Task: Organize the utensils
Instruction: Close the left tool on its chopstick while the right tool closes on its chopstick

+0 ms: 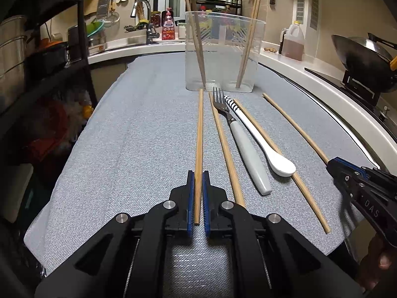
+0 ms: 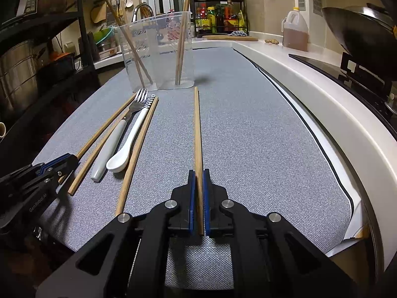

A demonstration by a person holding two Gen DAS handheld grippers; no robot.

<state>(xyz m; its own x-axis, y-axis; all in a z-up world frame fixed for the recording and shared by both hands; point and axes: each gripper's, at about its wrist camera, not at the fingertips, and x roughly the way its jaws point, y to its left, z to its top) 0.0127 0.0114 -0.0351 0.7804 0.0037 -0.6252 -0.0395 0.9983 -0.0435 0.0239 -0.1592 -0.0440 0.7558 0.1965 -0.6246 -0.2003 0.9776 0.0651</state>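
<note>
**Utensils on grey mat, both grippers engaged**

Item 1, left gripper [image 1: 198, 173]: blue-padded fingers [image 1: 190, 193] pressed against both sides of the leftmost chopstick [image 1: 199, 134], near its close end. That chopstick lies lengthwise on the grey mat [image 1: 124, 149], its far tip just short of the clear container [image 1: 224, 49].

Item 2, second chopstick [image 1: 223, 144]: flat on the mat just right of the first, angled slightly; its near end passes behind the left gripper's right finger.

Item 3, fork [image 1: 238, 136]: metal tines toward the container, pale grey handle toward the camera, beside the second chopstick.

Item 4, white spoon [image 1: 263, 139]: striped handle tip near the fork tines, bowl toward the camera, lying over a third chopstick [image 1: 307, 196] that runs diagonally beneath it.

Item 5, rightmost chopstick [image 2: 197, 129]: well apart from the group, held at its near end between the closed-in fingers of the right gripper [image 2: 198, 173]; its far tip points at the container.

Item 6, clear container: upright at the far end of the mat, holding chopsticks leaning at both its left and right sides.

Item 7, surroundings: faucet [image 1: 142, 12] at left rear, oil jug [image 1: 294, 41] and wok [image 1: 362, 57] on the counter at right.
</note>
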